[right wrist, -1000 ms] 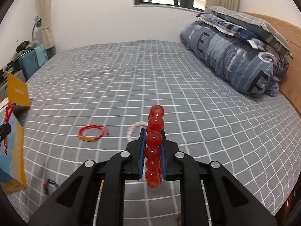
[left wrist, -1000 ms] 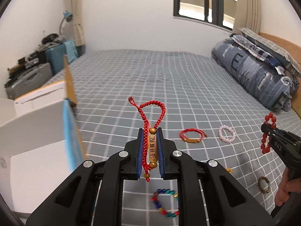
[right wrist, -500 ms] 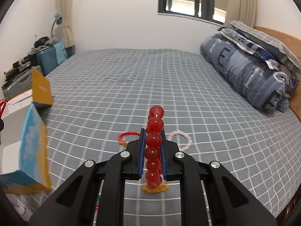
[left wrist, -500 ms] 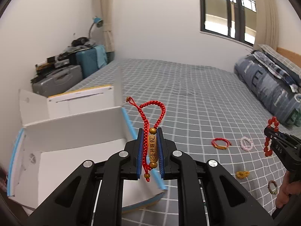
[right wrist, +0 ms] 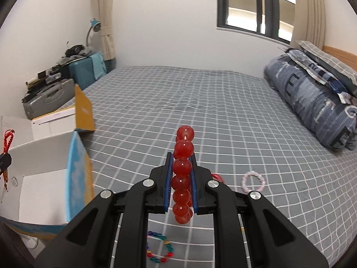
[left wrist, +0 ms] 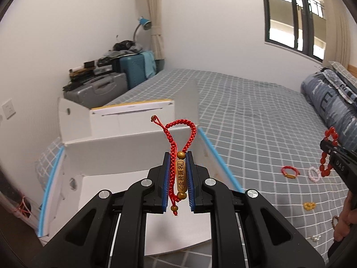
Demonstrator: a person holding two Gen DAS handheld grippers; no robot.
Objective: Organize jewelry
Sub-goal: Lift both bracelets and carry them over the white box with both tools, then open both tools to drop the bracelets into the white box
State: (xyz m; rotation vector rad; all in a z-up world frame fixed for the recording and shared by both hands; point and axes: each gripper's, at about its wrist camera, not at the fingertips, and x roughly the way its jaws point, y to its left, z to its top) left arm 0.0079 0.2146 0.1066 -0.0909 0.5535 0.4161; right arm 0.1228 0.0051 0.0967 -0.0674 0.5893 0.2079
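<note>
My left gripper (left wrist: 177,156) is shut on a red cord bracelet with a gold tube bead (left wrist: 180,174) and holds it above the open white box (left wrist: 107,154). My right gripper (right wrist: 181,158) is shut on a red bead bracelet (right wrist: 182,167), to the right of the box (right wrist: 44,169) over the bed. The right gripper also shows in the left wrist view (left wrist: 328,147). On the bed lie a red cord bracelet (left wrist: 289,171), a pink bead bracelet (right wrist: 254,181), a yellow piece (left wrist: 309,206) and a multicolour bead bracelet (right wrist: 159,250).
The grey checked bed (right wrist: 223,116) fills the middle. A folded blue duvet (right wrist: 312,102) lies at the right. Suitcases (left wrist: 98,87) and clutter stand by the wall at the left. A window (right wrist: 256,6) is in the far wall.
Both grippers have swung left toward the box. The left gripper, earlier beside the box, now holds its bracelet over the box's opening. Both grips are unchanged.
</note>
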